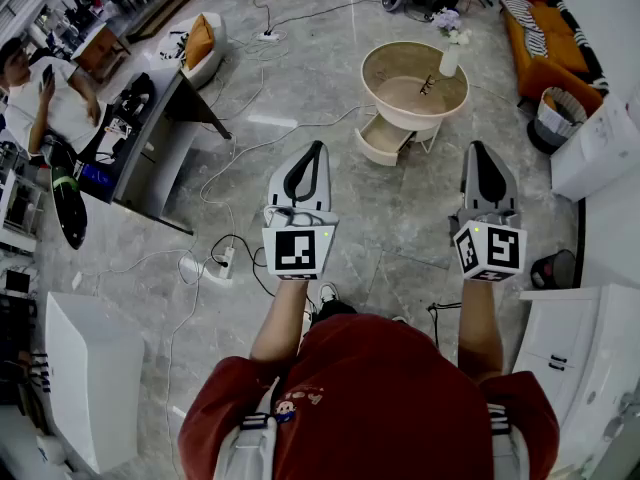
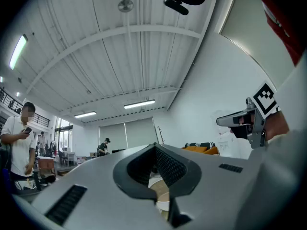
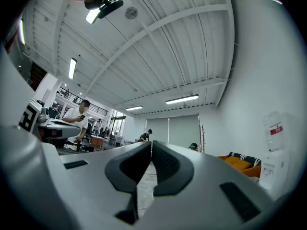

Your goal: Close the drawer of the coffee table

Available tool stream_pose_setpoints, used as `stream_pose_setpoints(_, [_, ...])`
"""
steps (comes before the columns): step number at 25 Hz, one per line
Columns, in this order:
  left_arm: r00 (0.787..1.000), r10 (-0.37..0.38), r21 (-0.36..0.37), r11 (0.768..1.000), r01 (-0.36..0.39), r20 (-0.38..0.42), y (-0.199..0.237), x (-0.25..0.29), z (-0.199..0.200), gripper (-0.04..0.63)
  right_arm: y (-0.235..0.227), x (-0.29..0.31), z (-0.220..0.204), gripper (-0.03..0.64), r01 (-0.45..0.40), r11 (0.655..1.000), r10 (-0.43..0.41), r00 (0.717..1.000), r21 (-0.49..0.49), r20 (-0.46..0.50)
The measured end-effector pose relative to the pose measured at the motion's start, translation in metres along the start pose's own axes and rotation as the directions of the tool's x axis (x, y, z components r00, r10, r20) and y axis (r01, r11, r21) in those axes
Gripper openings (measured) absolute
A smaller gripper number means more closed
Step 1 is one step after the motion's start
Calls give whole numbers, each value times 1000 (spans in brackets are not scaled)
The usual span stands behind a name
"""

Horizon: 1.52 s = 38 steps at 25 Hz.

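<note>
The round coffee table with a beige top and white rim stands far ahead on the grey floor. Its white drawer is pulled out at the near-left side. A white vase stands on the table. My left gripper is held up in mid-air well short of the table, jaws shut and empty. To its right, at about the same height, my right gripper also has its jaws together with nothing in them. Neither touches the table or drawer.
Cables and a power strip lie on the floor to the left. Further left are a dark desk and a seated person. An orange sofa is at the far right, white cabinets at the near right.
</note>
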<state>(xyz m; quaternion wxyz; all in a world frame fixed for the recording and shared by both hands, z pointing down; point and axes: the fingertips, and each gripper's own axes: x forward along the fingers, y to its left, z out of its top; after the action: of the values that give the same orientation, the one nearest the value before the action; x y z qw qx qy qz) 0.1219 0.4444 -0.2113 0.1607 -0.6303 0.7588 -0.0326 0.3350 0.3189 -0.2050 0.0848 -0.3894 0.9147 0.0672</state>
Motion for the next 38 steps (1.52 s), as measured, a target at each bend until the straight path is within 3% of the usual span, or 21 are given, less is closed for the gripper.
stream_pose_setpoints(12, [994, 6, -22, 1000, -8, -113, 21, -17, -29, 14, 33, 0, -28, 26, 2, 999, -1, 999, 36, -52])
stream_pose_setpoints(15, [995, 1, -27, 1000, -3, -101, 24, -18, -39, 14, 39, -1, -43, 26, 14, 999, -10, 996, 49, -85])
stream_pose_setpoints(20, [987, -26, -57, 998, 17, -156, 38, -16, -62, 14, 48, 12, -60, 28, 66, 995, -59, 994, 73, -93])
stream_pose_setpoints(31, [995, -24, -79, 997, 16, -98, 153, 1, -77, 14, 121, 83, -46, 28, 100, 993, -98, 994, 61, -39])
stream_pose_setpoints(38, [999, -45, -68, 997, 43, -28, 191, 18, -83, 14, 148, 110, -46, 28, 118, 993, -117, 993, 25, -26])
